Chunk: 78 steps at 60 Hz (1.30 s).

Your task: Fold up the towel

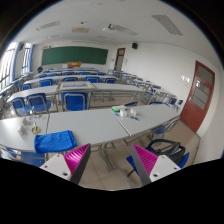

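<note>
Gripper view: the gripper (110, 163) hangs with fingers spread wide and empty above floor. Beyond them, a folded blue towel (53, 142) lies on the desk (100, 125); approached from here, the fingers risk striking the desk edge.

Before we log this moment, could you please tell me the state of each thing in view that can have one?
gripper: open, nothing between the fingers
towel: blue, lying folded on the table's near edge
table: holds the towel and some small items
door: shut
chalkboard: looks blank
</note>
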### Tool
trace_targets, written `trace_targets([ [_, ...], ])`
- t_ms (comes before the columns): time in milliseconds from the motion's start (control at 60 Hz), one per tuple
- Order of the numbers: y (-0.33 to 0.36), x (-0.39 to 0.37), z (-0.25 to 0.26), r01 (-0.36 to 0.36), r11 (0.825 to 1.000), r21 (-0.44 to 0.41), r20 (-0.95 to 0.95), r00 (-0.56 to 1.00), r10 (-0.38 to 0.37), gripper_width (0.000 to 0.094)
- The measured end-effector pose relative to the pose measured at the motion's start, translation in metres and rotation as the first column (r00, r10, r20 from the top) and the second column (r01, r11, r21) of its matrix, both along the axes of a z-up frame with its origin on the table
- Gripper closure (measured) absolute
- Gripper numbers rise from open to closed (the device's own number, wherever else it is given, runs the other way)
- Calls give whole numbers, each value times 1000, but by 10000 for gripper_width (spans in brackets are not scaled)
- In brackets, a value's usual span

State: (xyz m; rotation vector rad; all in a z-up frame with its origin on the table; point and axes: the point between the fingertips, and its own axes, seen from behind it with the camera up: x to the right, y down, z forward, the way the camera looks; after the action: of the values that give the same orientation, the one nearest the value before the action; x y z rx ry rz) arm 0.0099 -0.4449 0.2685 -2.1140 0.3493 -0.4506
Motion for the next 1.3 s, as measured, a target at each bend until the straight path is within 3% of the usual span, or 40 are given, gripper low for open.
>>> trace_targets([
  [183,-18,-42,-35,-33,998,-61,-13,999,32,83],
  [300,-8,-113,-76,-129,988,-91,-67,990,123,79],
  [433,29,-229,-119,-304,949,-79,-165,943,289,70],
  [550,78,-315,-150,-409,910,-65,-193,900,390,86],
  [650,128,-360,-174,-456,888,-57,-169,881,441,85],
  [950,244,-388,-254,-516,840,-165,-114,856,504,100],
  [1117,260,-384,-280,-547,812,-205,-138,837,529,380],
  [1167,260,-381,-285,-557,803,-213,-135,830,541,523],
  [1250,264,-368,-285,-554,804,-217,-86,831,549,809],
  [1300,264,-367,-285,-566,797,-212,-78,822,564,880],
])
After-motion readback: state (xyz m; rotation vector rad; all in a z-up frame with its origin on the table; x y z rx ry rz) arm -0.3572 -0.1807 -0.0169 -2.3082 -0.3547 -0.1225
